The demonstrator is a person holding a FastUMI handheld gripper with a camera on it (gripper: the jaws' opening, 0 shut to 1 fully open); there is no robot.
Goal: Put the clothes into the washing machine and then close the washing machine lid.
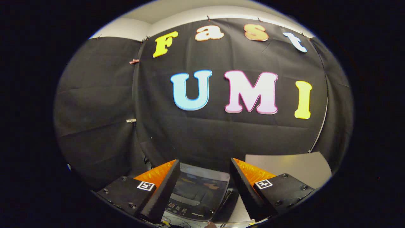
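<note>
My gripper (205,164) is open, its two orange-and-black fingers (161,177) spread wide with nothing between them. Below and beyond the fingers stands a small top-loading washing machine (197,202). Its dark glossy lid (199,186) lies flat and shut, with reflections on it. A strip of buttons runs along the machine's near edge, close under the fingers. The gripper hovers above the machine without touching it.
A grey tabletop (291,166) lies to the right of the machine, beyond the right finger. The black cloth wall hangs close behind the machine and wraps round to the left. Thin cables (177,224) lie near the machine's front edge.
</note>
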